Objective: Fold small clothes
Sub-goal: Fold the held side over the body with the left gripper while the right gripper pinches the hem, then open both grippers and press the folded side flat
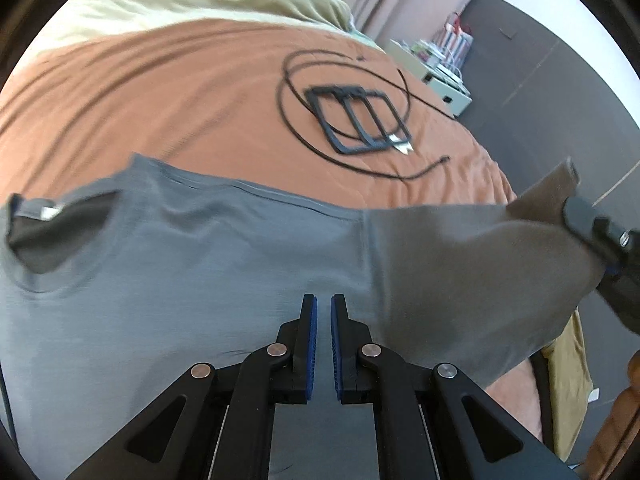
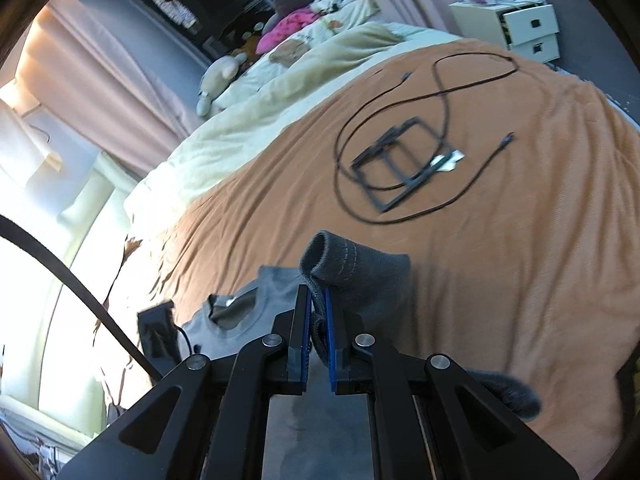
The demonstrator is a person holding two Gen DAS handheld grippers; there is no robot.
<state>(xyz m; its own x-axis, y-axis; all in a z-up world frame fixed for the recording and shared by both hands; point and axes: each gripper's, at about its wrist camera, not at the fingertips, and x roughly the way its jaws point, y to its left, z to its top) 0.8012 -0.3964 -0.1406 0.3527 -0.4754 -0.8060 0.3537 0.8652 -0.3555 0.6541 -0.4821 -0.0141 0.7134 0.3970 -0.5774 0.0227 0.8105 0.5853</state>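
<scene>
On top of the orange bedspread (image 1: pixel 160 92) lay a grey t-shirt (image 1: pixel 200 264), spread mostly flat with its neck opening (image 1: pixel 52 236) off to the left in the left wrist view. Its near edge ran right under the left gripper (image 1: pixel 324 308), whose blue pads sat nearly together with only a thin gap — jaws clenched, and as far as I could see nothing pinched between them, just hovering over the fabric.

Over on the right side, the right gripper (image 2: pixel 318 304) was clamped tight on a sleeve (image 2: pixel 352 264) of the shirt. You could see the hemmed cuff poking up past the fingertips and the cloth bunched between the blue pads. In the left wrist view that same gripper showed up at the right edge, pulling the sleeve out taut and up off the bed, so the fabric made a raised slope from the shirt body to the jaws.

Further back on the bedspread sat a black frame thing (image 1: pixel 358 118) with a long black cable (image 1: pixel 288 112) looped around it — well apart from the shirt. Beyond that, a pale yellow-green duvet (image 2: pixel 256 92) was bunched toward the head of the bed, with some stuffed toys (image 2: pixel 218 76) on it. A white drawer unit (image 2: pixel 524 28) stood beside the bed near the pink curtain (image 2: pixel 92 76). Both views were a bit motion-blurred.
</scene>
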